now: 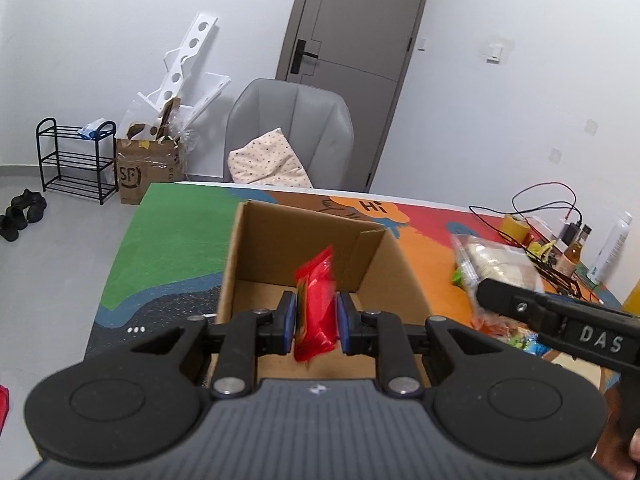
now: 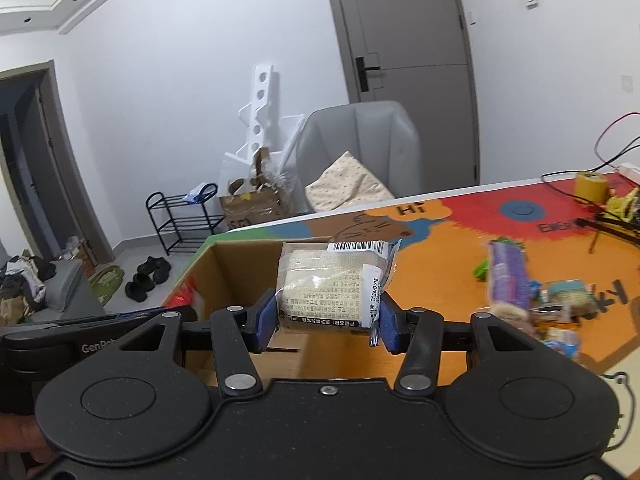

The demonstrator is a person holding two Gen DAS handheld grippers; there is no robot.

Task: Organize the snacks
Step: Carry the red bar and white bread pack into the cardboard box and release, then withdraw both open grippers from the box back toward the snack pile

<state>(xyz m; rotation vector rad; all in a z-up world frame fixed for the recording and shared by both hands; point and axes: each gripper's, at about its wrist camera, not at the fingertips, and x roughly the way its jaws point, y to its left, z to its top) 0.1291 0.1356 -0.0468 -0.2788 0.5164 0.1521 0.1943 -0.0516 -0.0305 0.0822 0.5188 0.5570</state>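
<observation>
My left gripper (image 1: 316, 322) has its blue-padded fingers (image 1: 287, 319) clamped on a red snack packet (image 1: 316, 302), which stands nearly upright between them, its top tilted a little to the right. I hold it over the open cardboard box (image 1: 276, 236), above the near part of the bare box floor. My right gripper (image 2: 328, 322) has its fingers (image 2: 267, 318) pressed against the two sides of a clear-wrapped pale snack pack (image 2: 332, 284), printed label and barcode facing me; it hangs over the right wall of the same cardboard box (image 2: 240, 264), partly above the box interior and partly above the orange area of the table (image 2: 440, 280). In the left wrist view that same pale pack (image 1: 496, 264) shows just right of the box, with the right gripper's black body (image 1: 560, 320) crossing in front of it. In the right wrist view the red packet (image 2: 186, 296) peeks past the box's left wall, beside the left gripper's black body (image 2: 92, 344). Right of the box, a loose heap of small snacks (image 2: 556, 308) lies on the table, with a purple packet (image 2: 510, 276) at its near-box edge, blurred. Farther from the box on the table sit a roll of yellow tape (image 2: 592, 186) and red and black cables (image 1: 544, 200). Beyond the box, past the table's far edge, stands a grey chair (image 1: 292, 120) with a dotted cushion (image 1: 268, 162).
</observation>
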